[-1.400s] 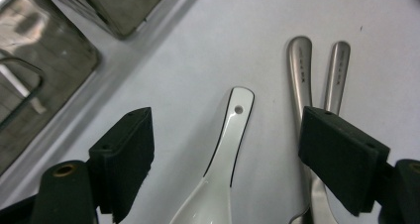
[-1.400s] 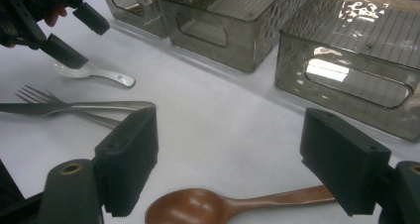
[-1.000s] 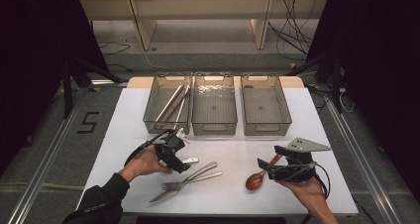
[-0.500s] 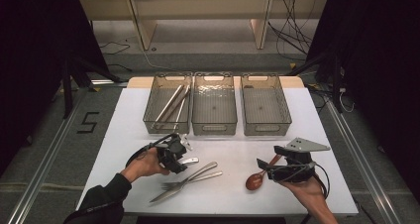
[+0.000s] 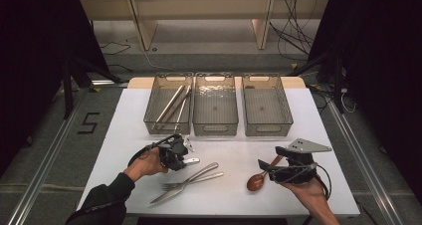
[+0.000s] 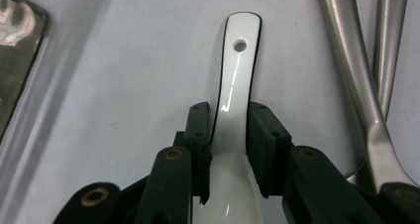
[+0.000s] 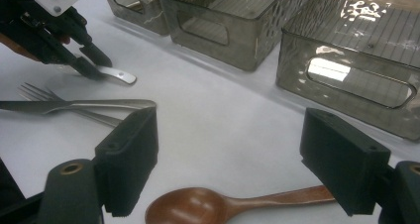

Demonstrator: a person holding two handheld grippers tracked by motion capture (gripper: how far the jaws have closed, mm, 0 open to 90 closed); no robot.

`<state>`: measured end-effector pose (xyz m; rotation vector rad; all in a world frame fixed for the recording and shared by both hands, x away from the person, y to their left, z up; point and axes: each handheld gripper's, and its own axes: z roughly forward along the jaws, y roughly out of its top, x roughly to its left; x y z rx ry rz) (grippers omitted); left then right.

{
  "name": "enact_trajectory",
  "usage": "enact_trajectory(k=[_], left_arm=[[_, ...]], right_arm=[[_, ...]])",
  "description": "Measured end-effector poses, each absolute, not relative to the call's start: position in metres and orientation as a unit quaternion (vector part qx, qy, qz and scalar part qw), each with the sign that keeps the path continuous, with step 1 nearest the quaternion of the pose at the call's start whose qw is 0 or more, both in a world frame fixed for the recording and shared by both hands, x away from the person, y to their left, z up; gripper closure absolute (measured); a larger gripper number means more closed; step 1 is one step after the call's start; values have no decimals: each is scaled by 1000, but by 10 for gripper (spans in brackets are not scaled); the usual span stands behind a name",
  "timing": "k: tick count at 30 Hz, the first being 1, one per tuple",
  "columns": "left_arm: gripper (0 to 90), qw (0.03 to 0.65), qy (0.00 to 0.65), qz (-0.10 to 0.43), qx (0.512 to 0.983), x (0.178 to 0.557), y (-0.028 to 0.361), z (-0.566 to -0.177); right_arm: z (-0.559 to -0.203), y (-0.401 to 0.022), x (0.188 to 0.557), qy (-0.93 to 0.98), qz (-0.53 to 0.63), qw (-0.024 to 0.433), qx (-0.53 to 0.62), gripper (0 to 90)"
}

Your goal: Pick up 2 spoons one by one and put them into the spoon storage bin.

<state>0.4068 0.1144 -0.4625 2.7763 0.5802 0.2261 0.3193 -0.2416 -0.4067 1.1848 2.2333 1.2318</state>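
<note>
A white table [image 5: 318, 130] stands in a dim room with dark curtains at the sides, cables and wooden shelving on the floor behind.

Nearest the person, a fork [image 5: 175, 185] and a knife [image 5: 184, 182] lie crossed at the front middle. To their right a brown wooden spoon [image 5: 257, 181] rests with its bowl toward the front. The right gripper [image 5: 271, 168] hangs over it with jaws wide, one either side of the spoon and touching neither part. If it closes from here, I think the pads could catch the neck at a slant and the spoon could swing or slip out.

Left of the fork, the left gripper [image 6: 229, 135] has its jaws drawn narrow around the handle of a white spoon [image 6: 236, 80], low on the table. The handle is glossy and tapers; the grip sits near the bowl, so on a lift it may well pivot or slide free. The knife lies just beside it and could get knocked.

Farther back three clear bins sit in a row. The left bin [image 5: 150, 116] holds chopsticks [image 5: 171, 105]; the middle bin [image 5: 215, 127] and right bin [image 5: 267, 126] look empty. Their walls are tall, and a low carry could clip a rim.
</note>
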Motion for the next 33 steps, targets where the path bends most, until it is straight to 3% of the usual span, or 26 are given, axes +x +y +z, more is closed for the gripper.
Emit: enact_trajectory(k=[20,28,33], left_arm=[[747,132,235,67,961,416,110,-460],[839,137,250,84,955,424,113,-459],[847,132,245,81,957,425,113,-459]], right_arm=[[-407,-242,319,784,431,165,416,238],[-407,-242,319,784,429,164,418,237],[-407,-243,319,784,430,165,418,238]])
